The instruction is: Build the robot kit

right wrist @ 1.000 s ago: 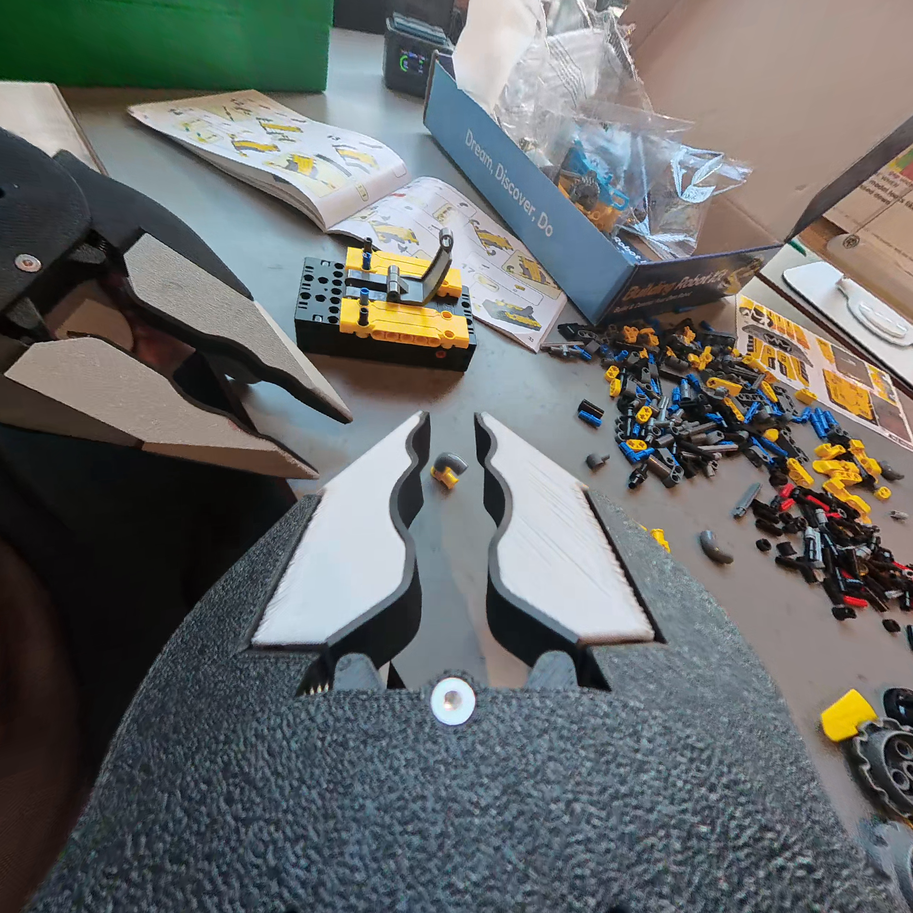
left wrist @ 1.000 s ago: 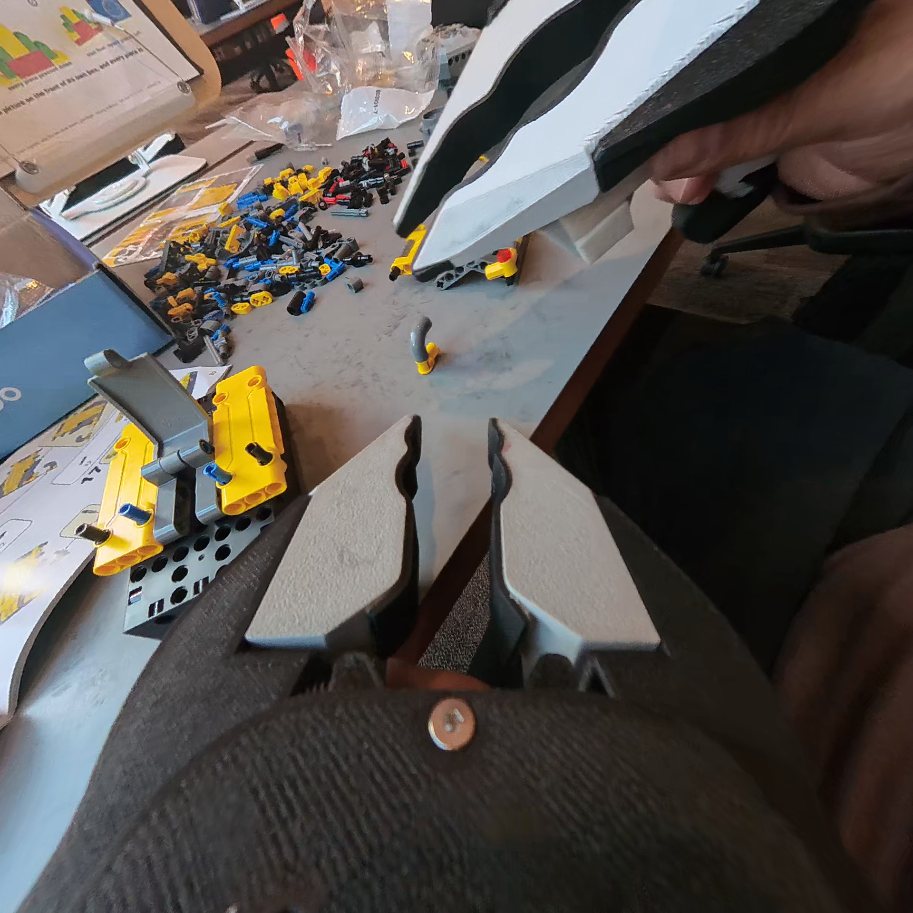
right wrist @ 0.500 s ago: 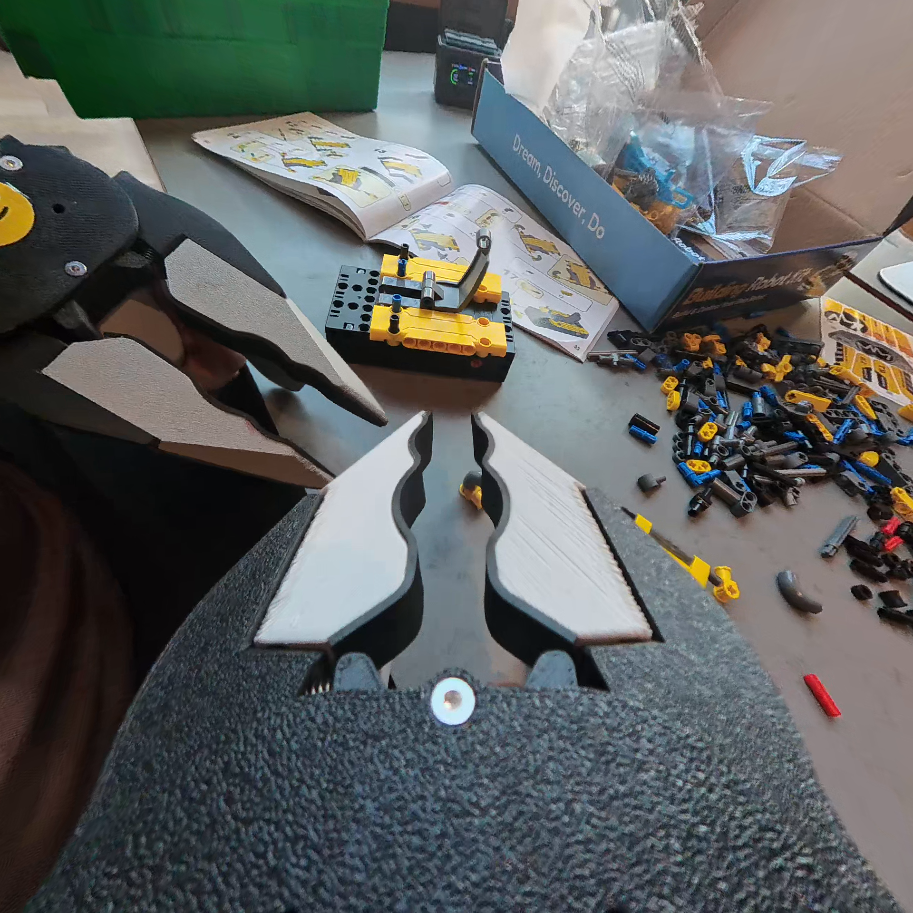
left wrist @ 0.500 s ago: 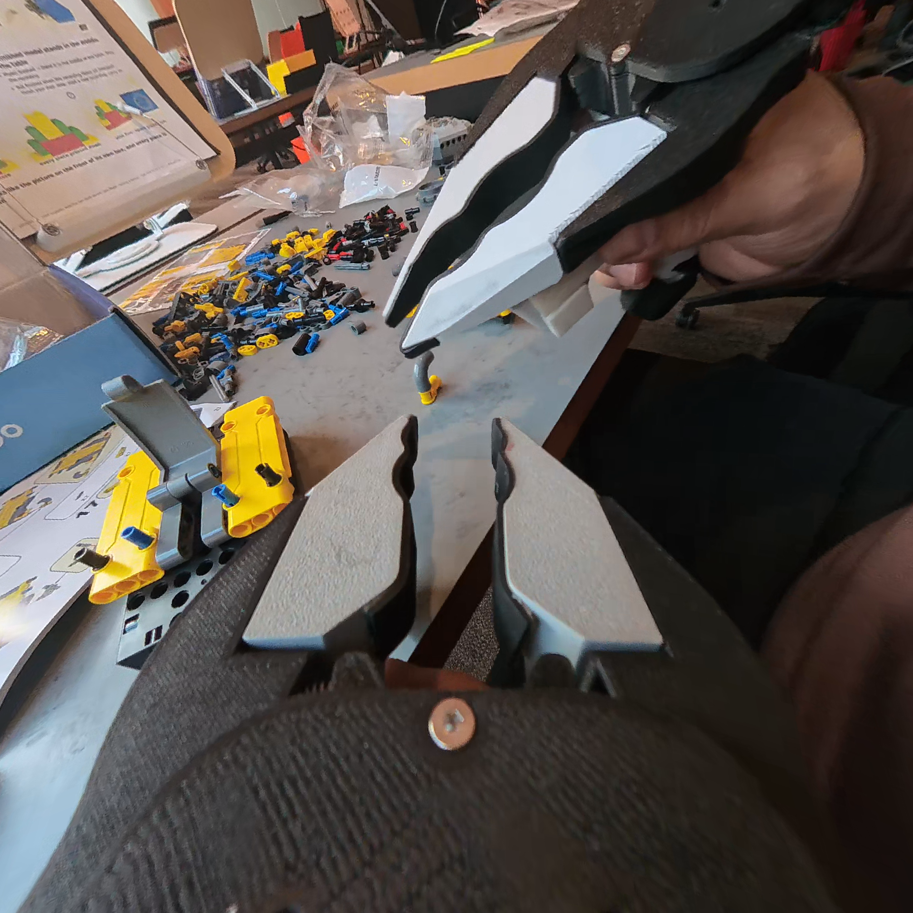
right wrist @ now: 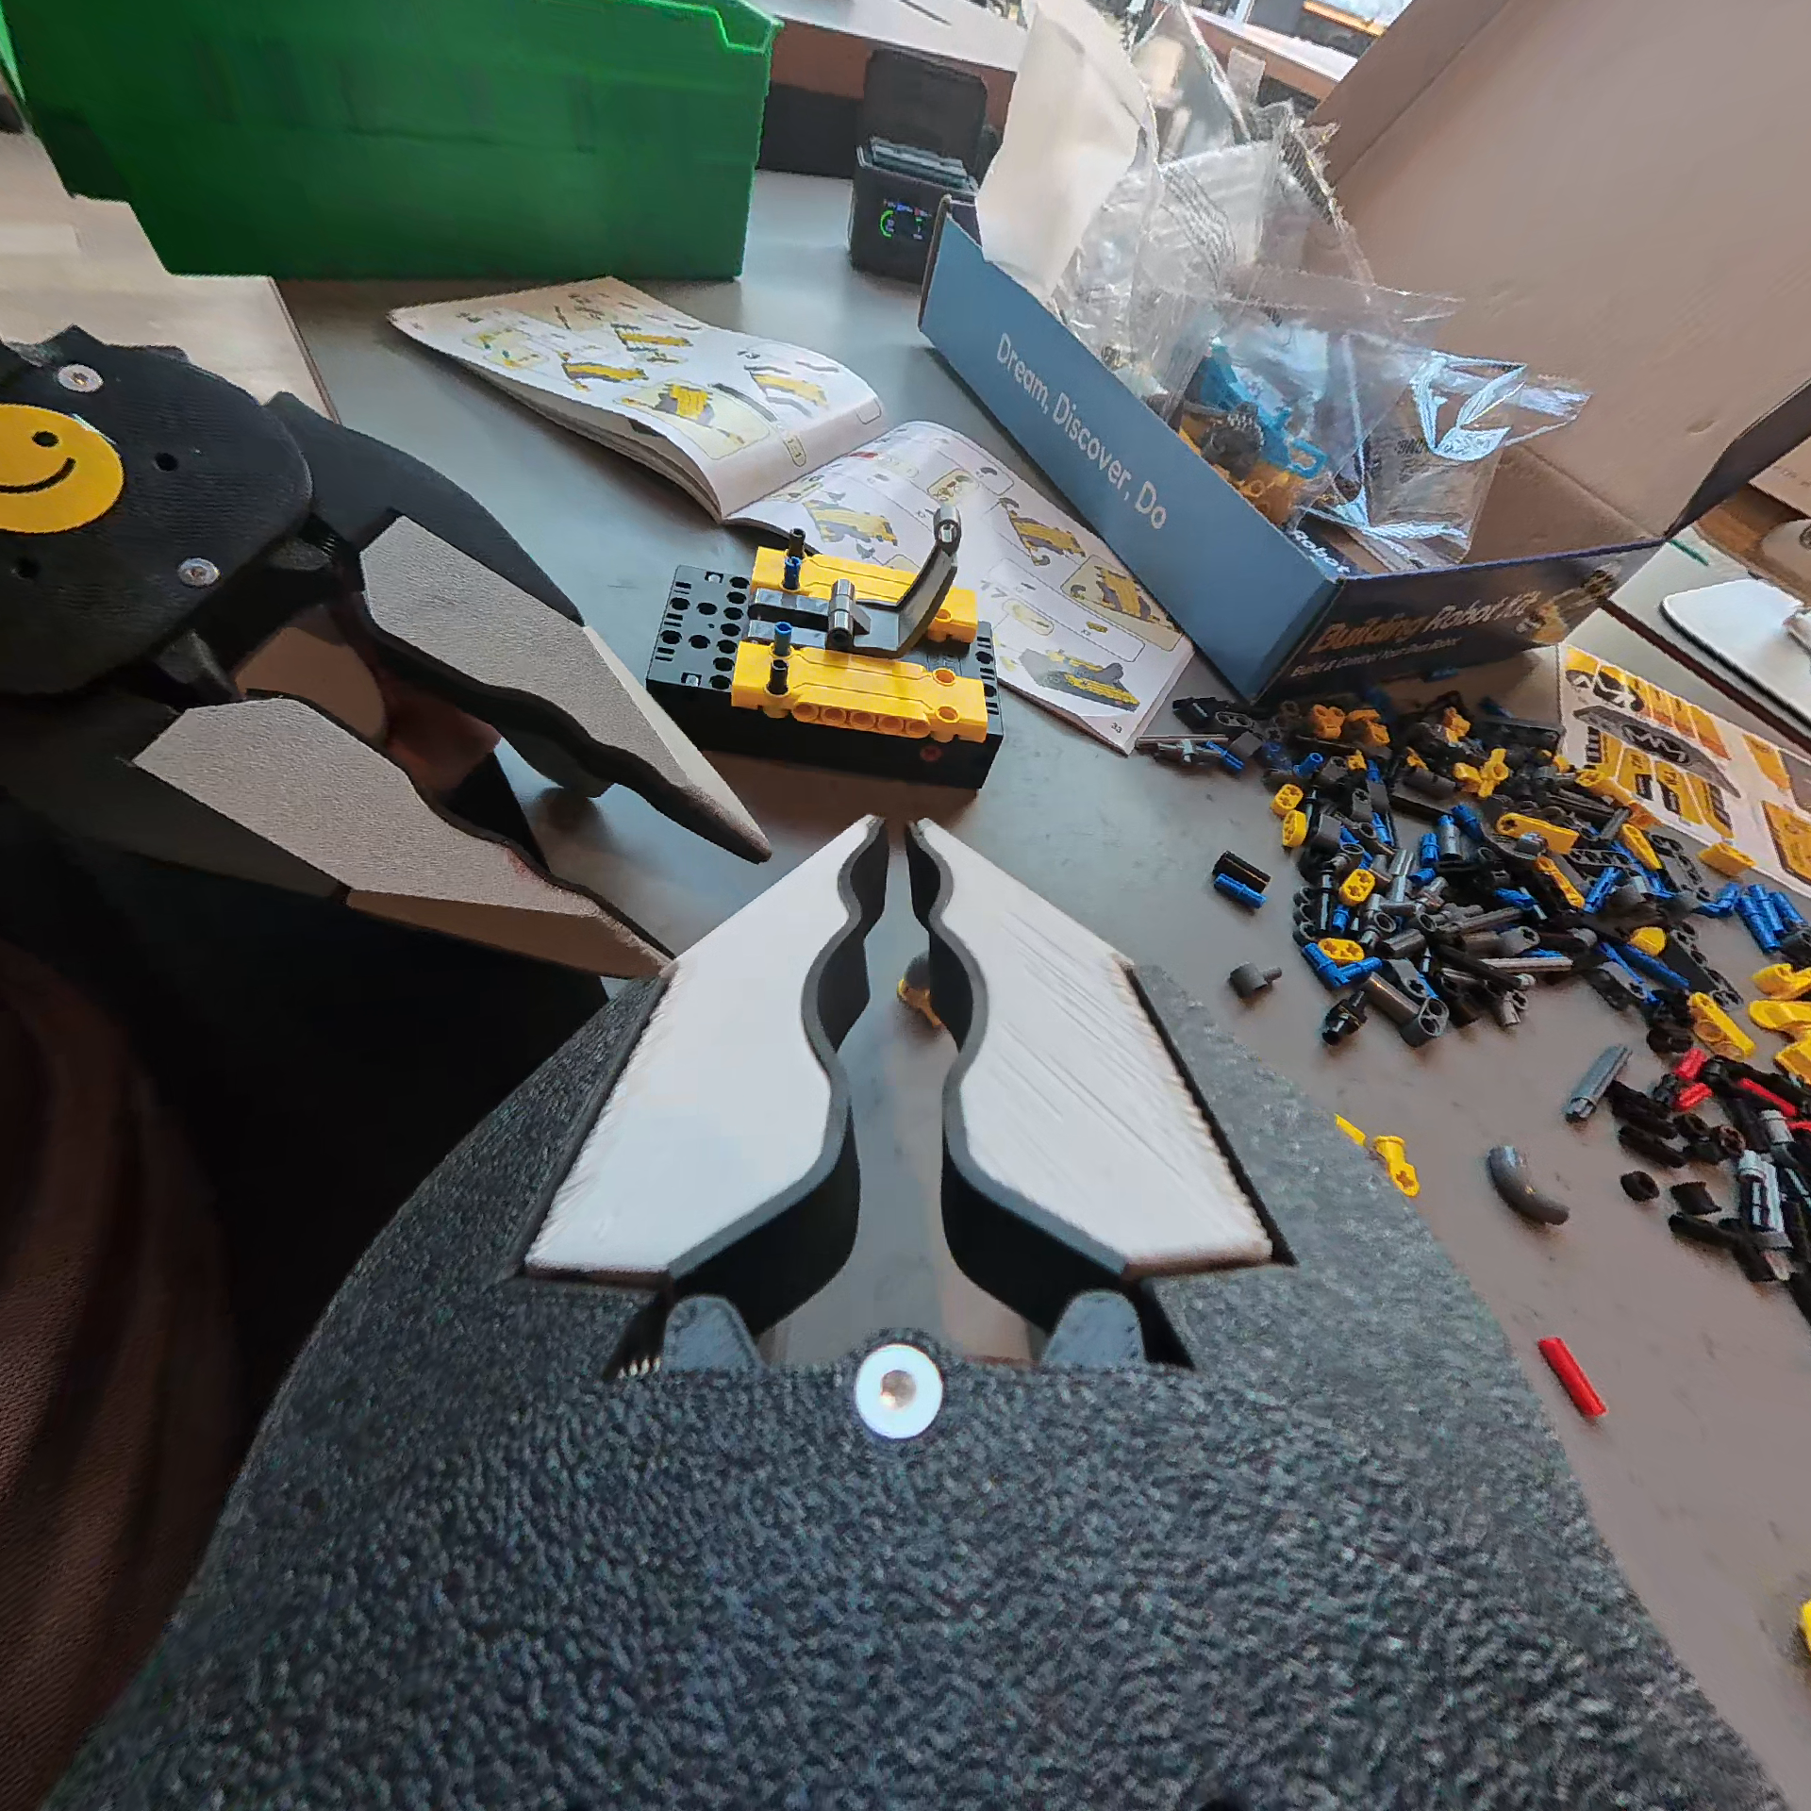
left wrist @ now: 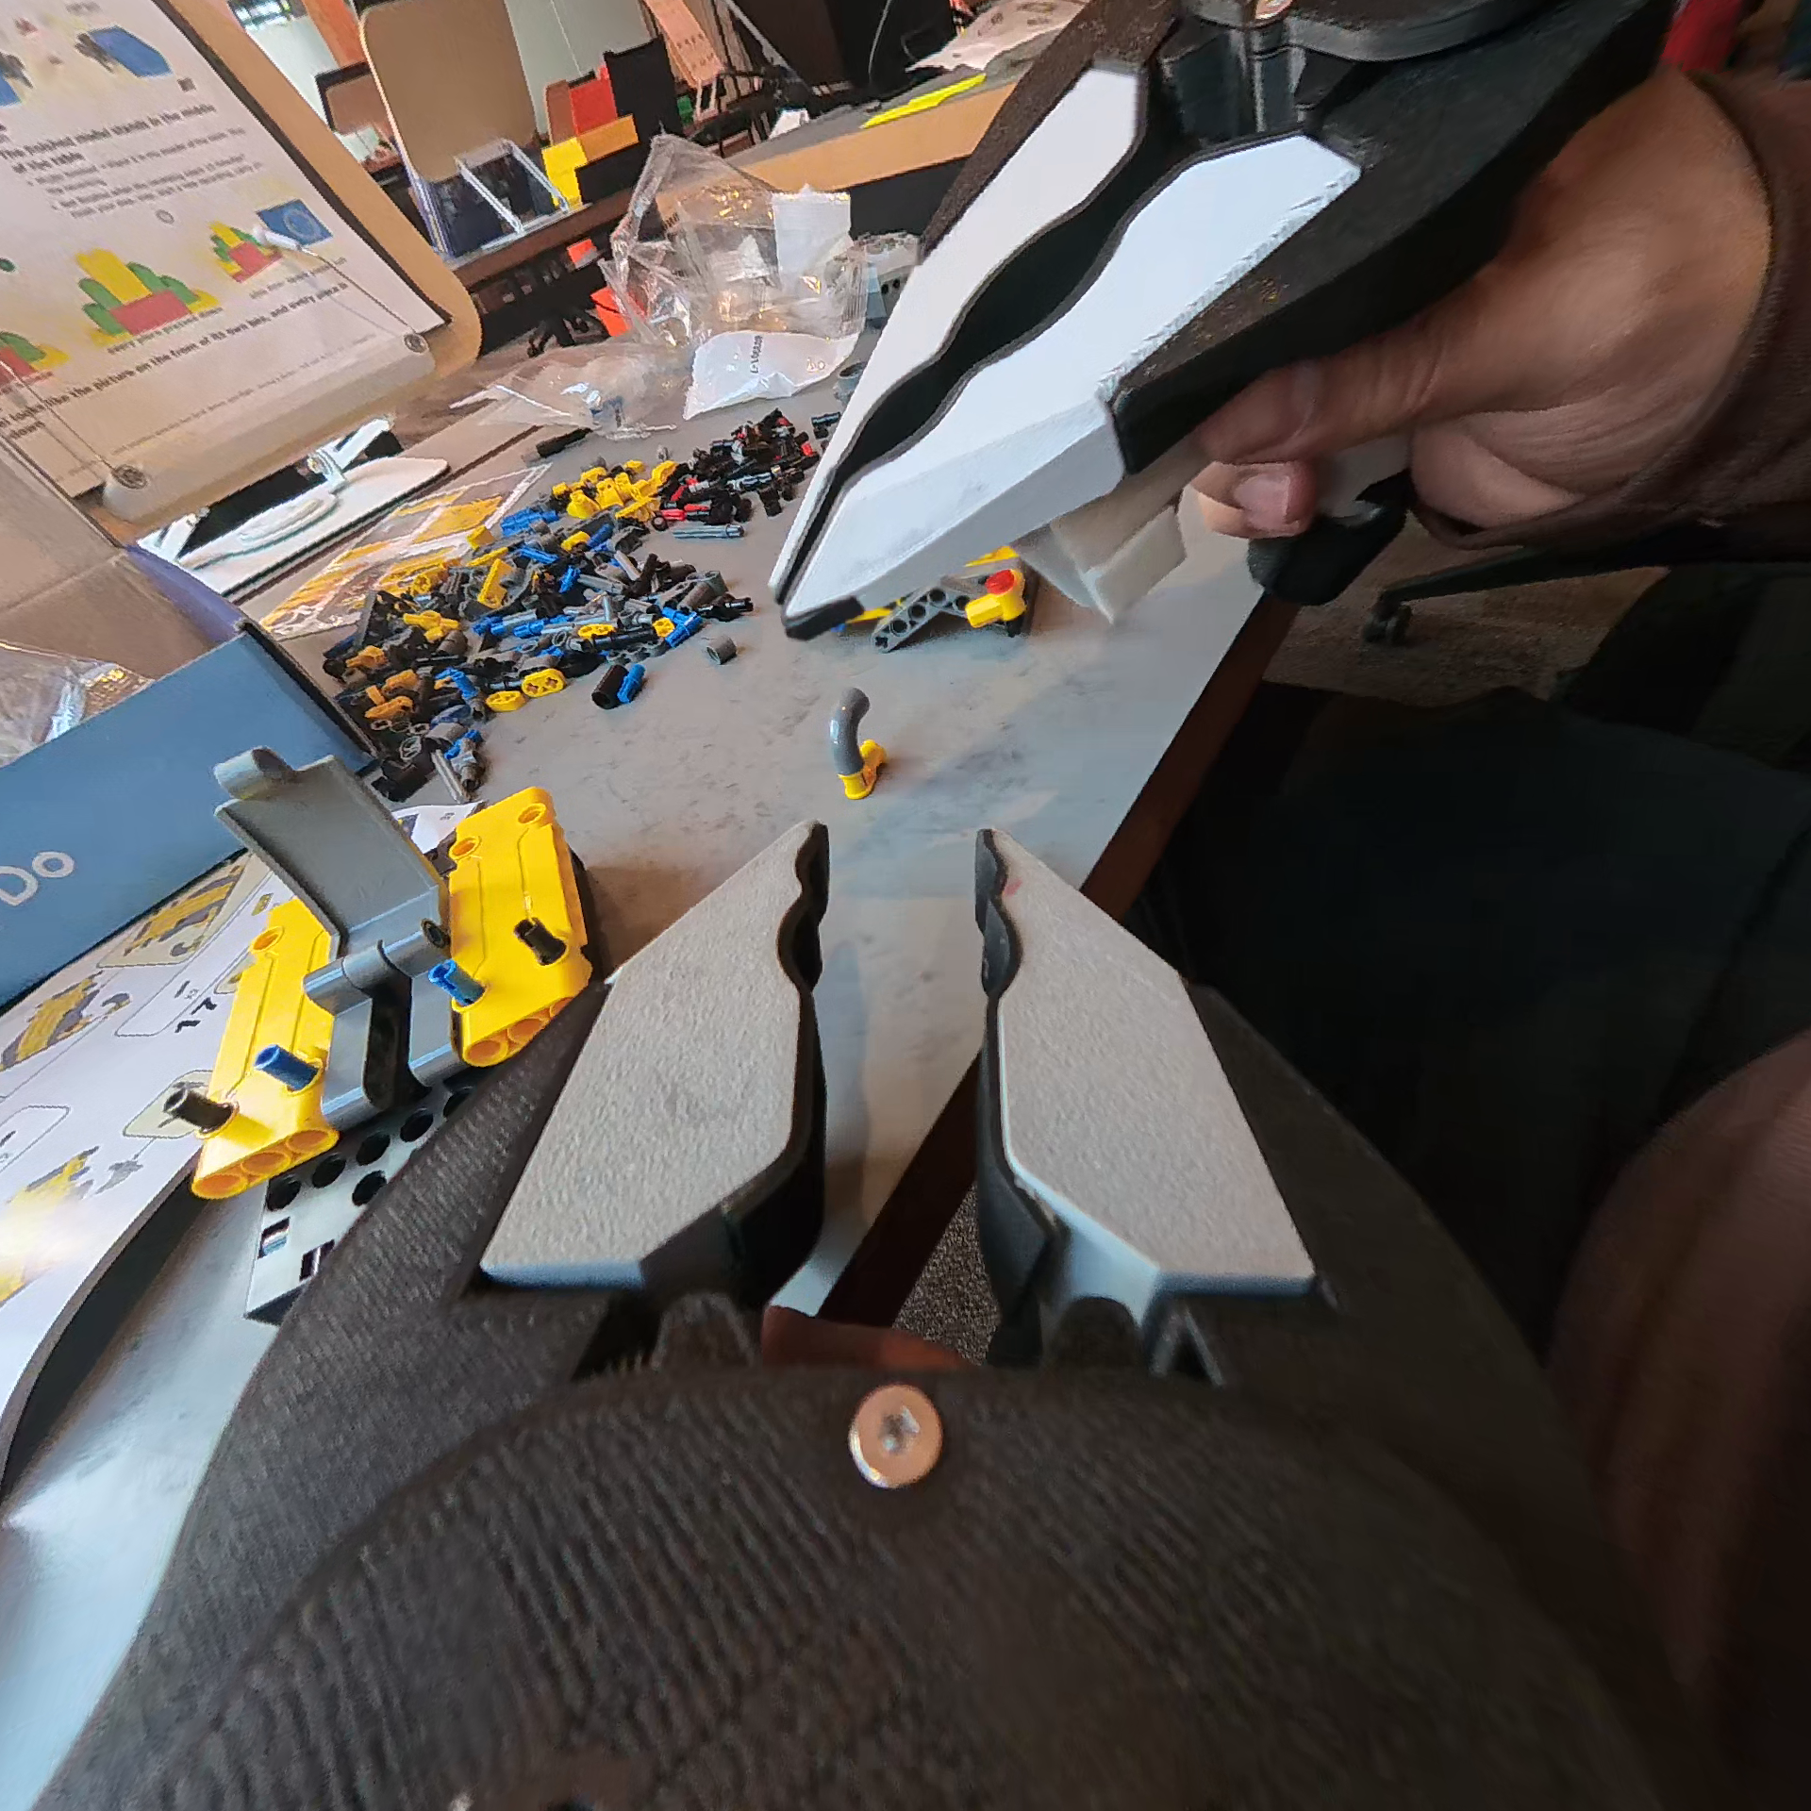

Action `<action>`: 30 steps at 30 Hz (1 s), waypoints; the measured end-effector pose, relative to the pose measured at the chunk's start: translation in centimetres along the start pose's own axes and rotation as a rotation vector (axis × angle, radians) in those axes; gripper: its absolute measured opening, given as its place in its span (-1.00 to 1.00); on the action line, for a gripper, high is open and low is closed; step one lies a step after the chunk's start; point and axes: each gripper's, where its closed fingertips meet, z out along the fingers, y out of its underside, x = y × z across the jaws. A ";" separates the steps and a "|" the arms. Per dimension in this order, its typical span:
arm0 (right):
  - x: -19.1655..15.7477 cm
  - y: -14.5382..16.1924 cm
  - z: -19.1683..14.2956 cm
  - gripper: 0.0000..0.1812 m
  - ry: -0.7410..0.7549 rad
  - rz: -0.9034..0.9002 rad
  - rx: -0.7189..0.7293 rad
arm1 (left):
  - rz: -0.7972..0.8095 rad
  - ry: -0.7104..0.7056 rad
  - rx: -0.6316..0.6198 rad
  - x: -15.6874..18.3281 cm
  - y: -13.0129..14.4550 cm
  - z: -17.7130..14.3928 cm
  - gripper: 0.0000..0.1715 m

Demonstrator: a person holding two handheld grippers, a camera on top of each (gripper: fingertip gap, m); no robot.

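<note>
Since 0.5 s ago the R gripper (right wrist: pixel 897 833) is closing: its white jaws were clearly apart, now the tips are nearly touching w/ only a slim gap and nothing btwn them. It is also lifting away from the table (left wrist: pixel 686 813), hanging above the bent grey-and-yellow piece (left wrist: pixel 851 745) instead of right at it.

That piece is lying loose on the table, alone, near the front edge, btwn the two grippers. It is peeking through the R fingers' gap in the right wrist view but is below them, not gripped.

L gripper (left wrist: pixel 902 853) is hovering at the table edge, grey jaws apart, empty. It is sitting just beside the black-and-yellow assembly (right wrist: pixel 833 676), not touching as far as I can tell.

A hand (left wrist: pixel 1568 343) is squeezing the R gripper's handle.

Build state: the assembly is showing a black base, two yellow beams w/ pins and a curved grey panel standing up. A big pile of loose parts (right wrist: pixel 1470 882) is lying unsorted to the side, an open booklet (right wrist: pixel 666 392) and blue box (right wrist: pixel 1127 490) w/ clear bags behind. Judging by that, most parts are still waiting.
</note>
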 end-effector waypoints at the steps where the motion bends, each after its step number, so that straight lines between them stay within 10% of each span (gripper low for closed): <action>1: 0.1 -0.1 -0.1 -0.96 0.004 0.001 0.003 | -0.004 0.000 0.000 0.0 0.0 0.0 -0.68; 30: 2.9 2.2 -0.4 -1.00 0.050 0.167 -0.075 | 0.029 -0.015 0.002 -0.1 0.1 0.1 -0.67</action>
